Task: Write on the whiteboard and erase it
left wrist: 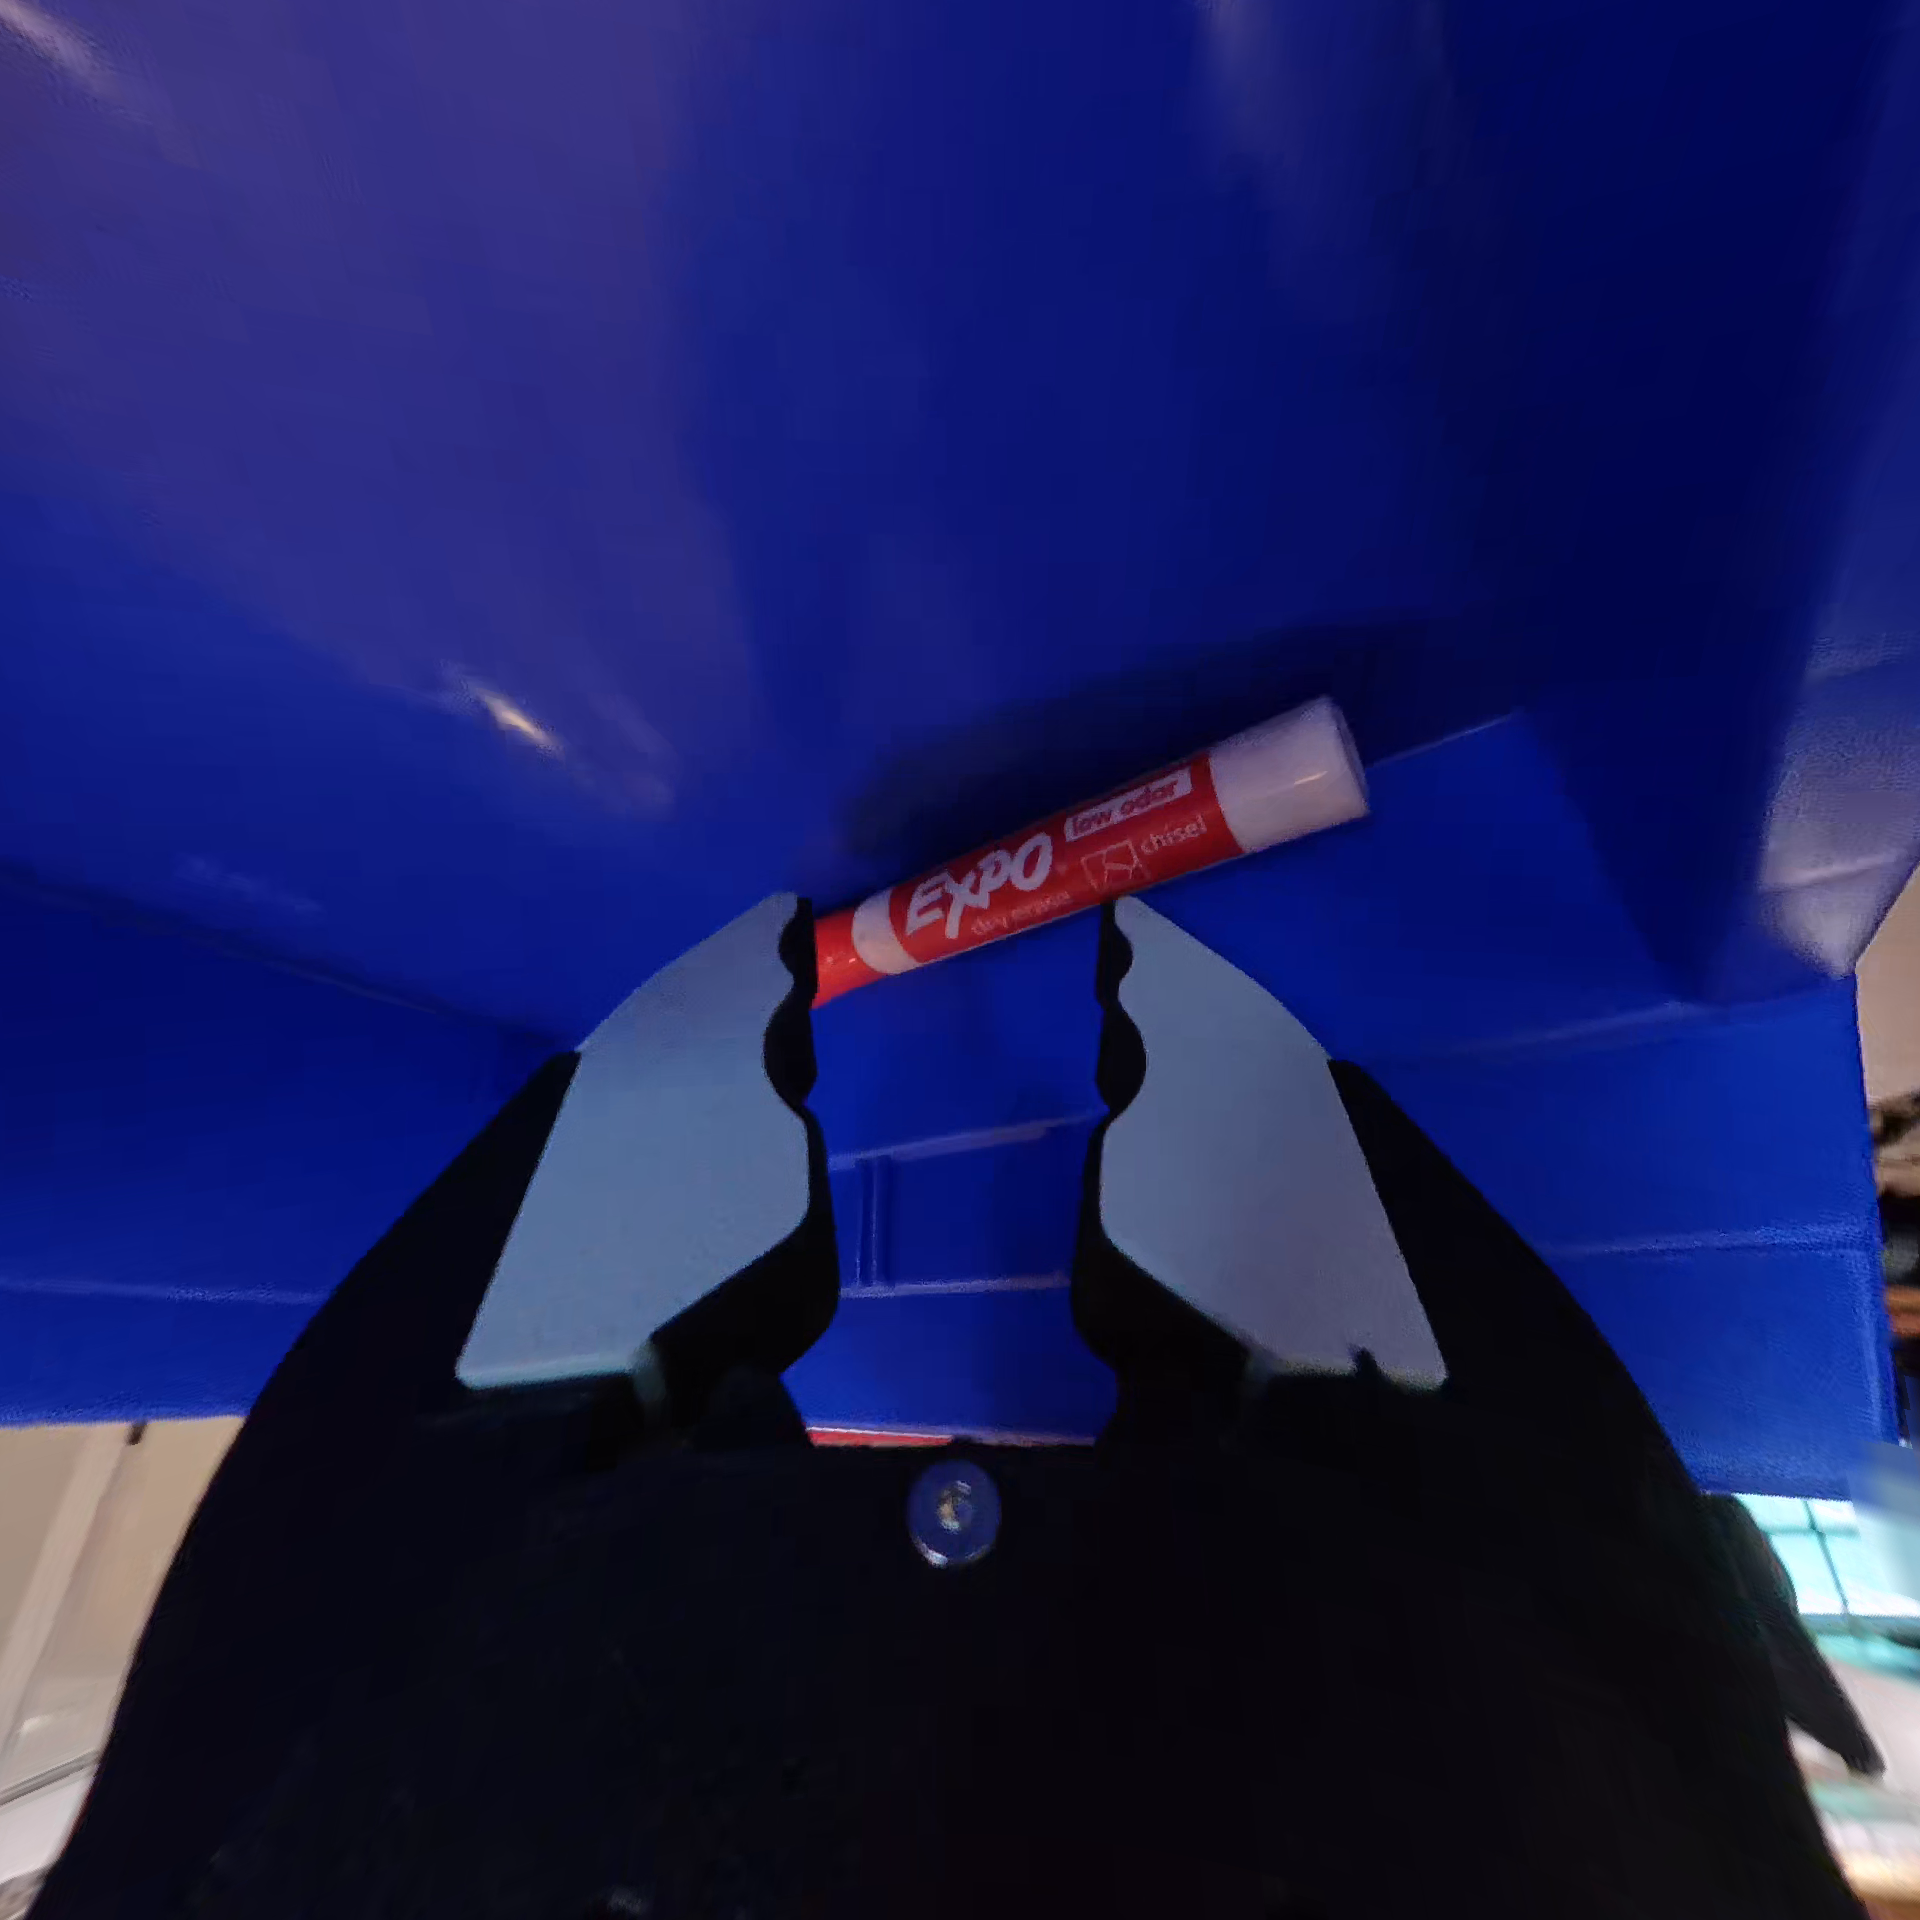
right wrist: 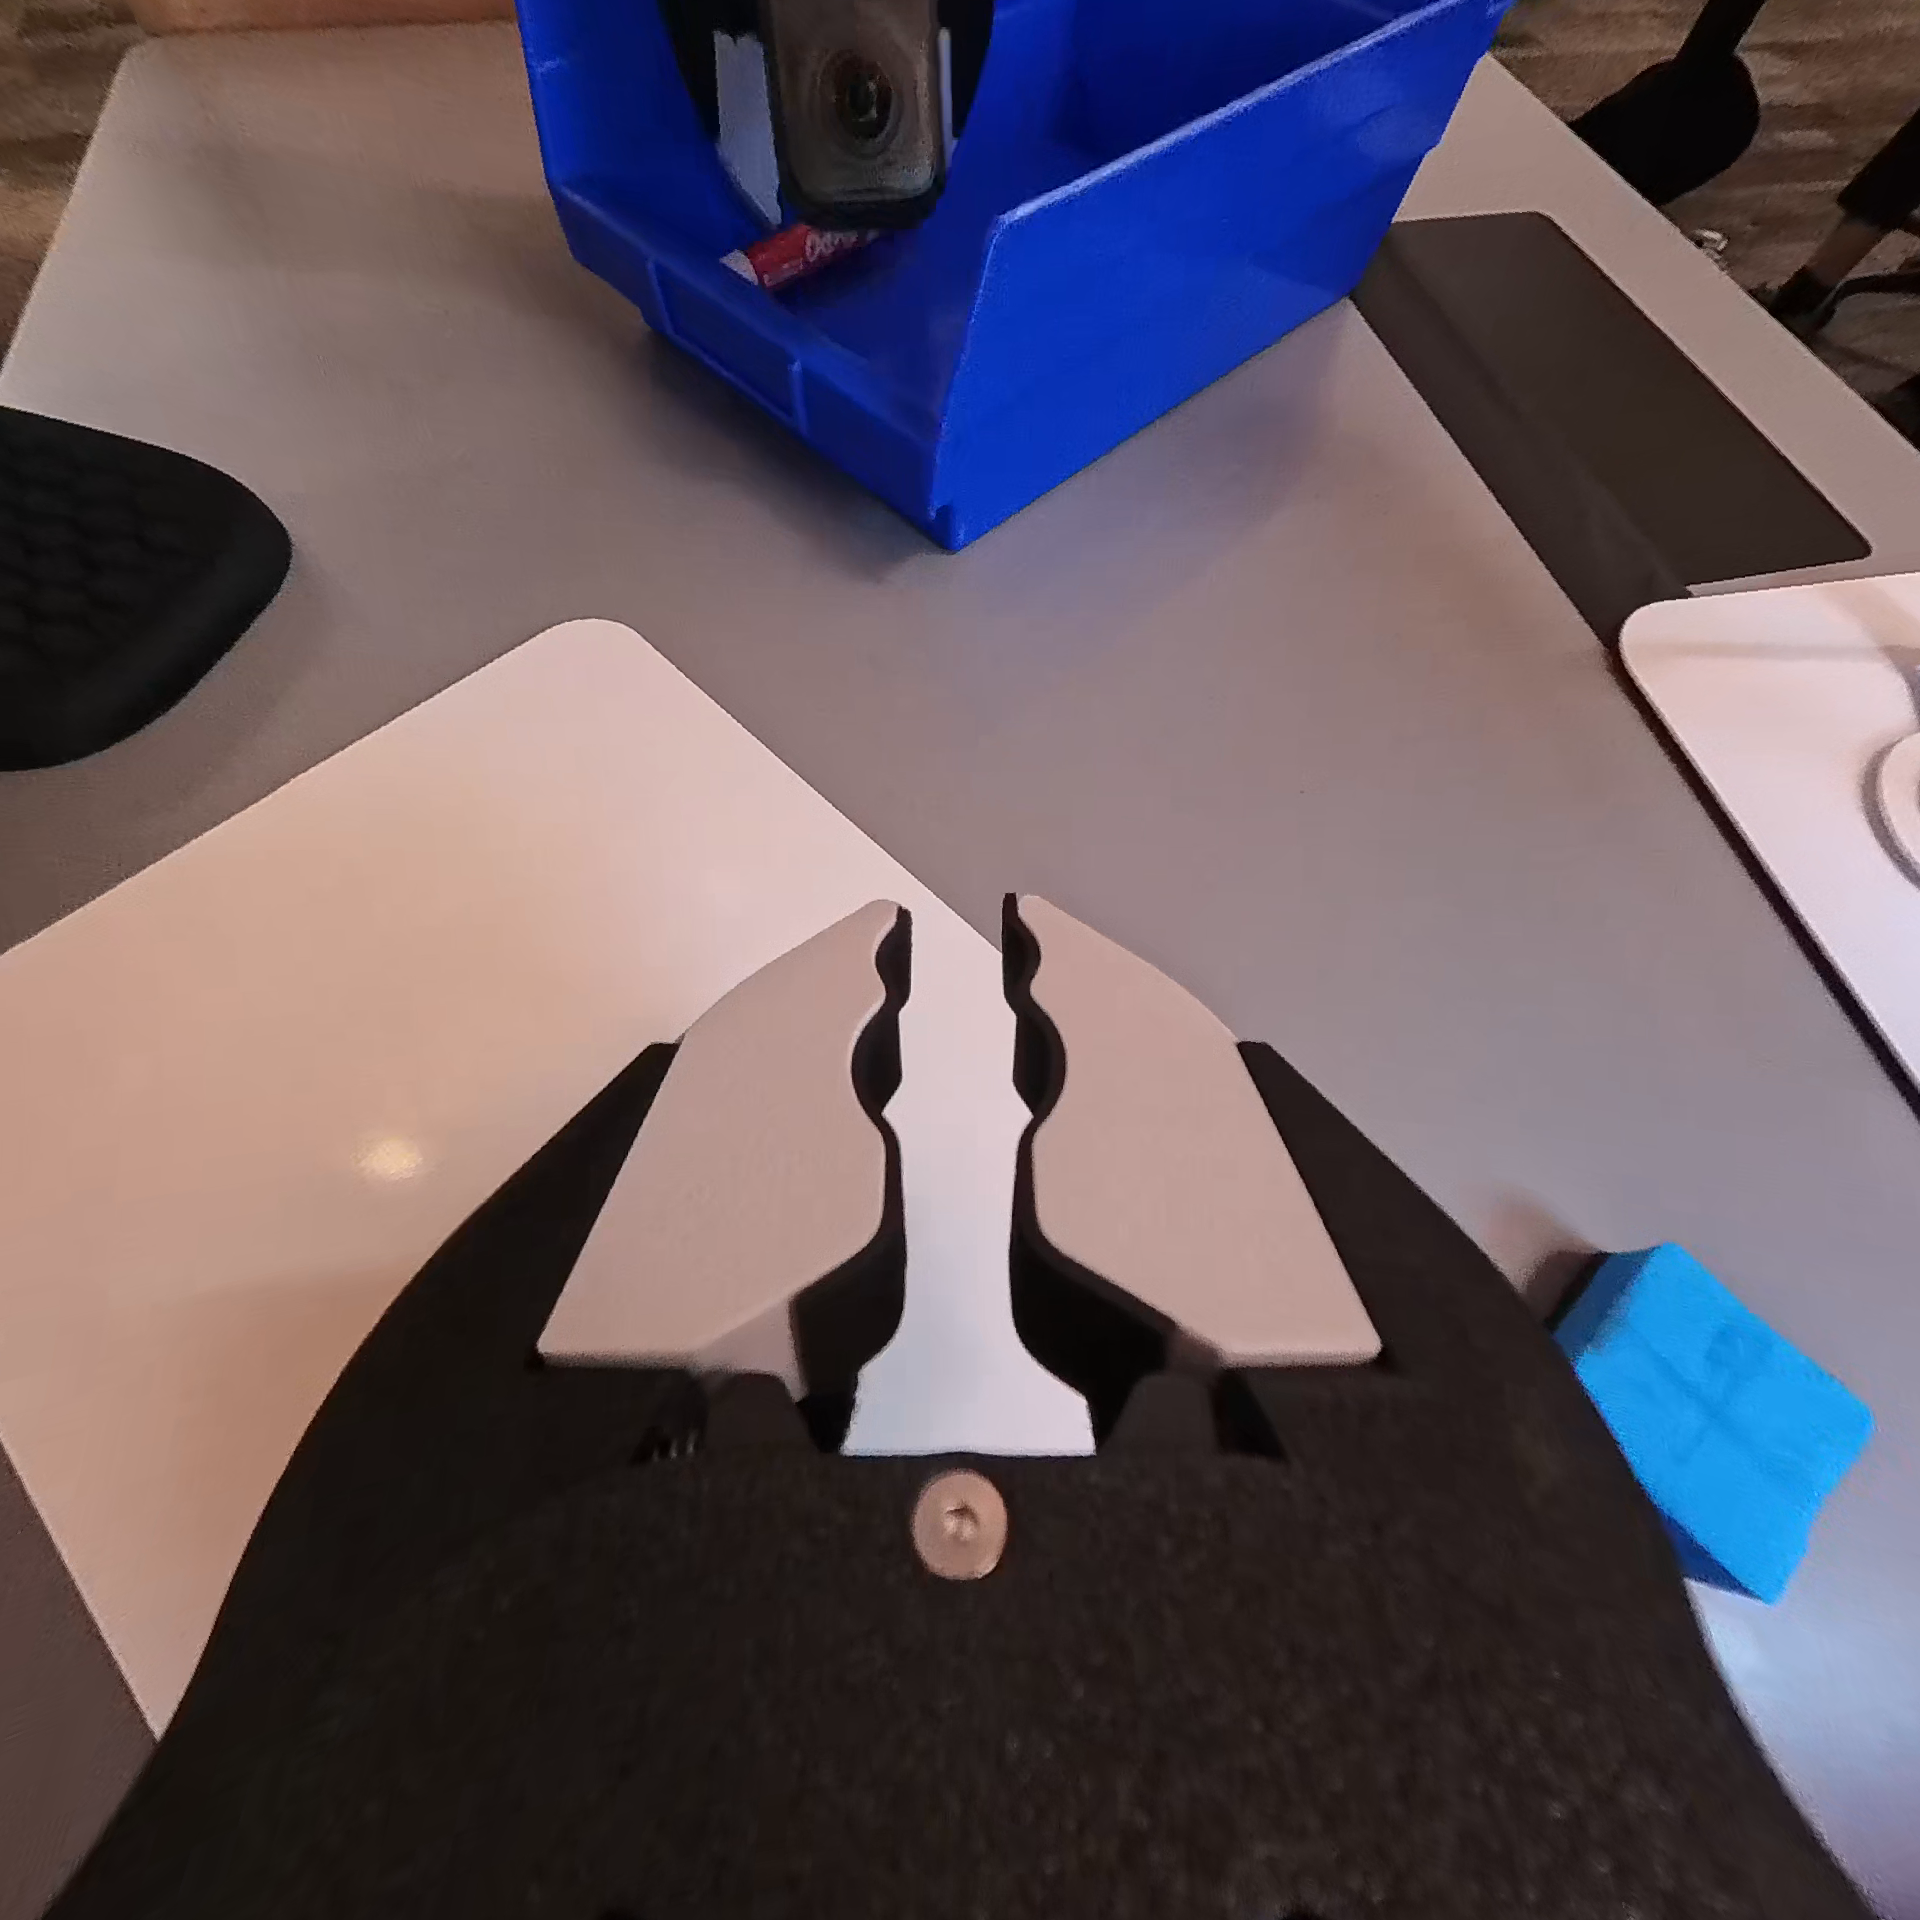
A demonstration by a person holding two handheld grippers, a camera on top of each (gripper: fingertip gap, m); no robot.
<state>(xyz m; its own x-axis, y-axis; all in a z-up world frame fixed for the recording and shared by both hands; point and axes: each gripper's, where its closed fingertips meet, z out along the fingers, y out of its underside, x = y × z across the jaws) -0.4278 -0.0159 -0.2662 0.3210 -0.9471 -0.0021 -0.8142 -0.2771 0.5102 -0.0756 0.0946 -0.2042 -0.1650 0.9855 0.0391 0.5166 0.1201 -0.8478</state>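
Right gripper (right wrist: pixel 956 914) up over the white whiteboard (right wrist: pixel 436 935), fingers a little apart, nothing between them. Blue eraser (right wrist: pixel 1714 1423) just beside it on the grey table (right wrist: pixel 1195 727). Best kept still and out of the way for now.

Farther off, left gripper (left wrist: pixel 951 914) down inside the blue bin (right wrist: pixel 1091 364), fingers spread wide. Red marker (left wrist: pixel 1081 852) lying slanted on the bin floor, just past the tips, not pinched yet. Probably best: go a bit deeper, line both pads up on the red middle, squeeze gently, lift straight up clear of the bin wall.
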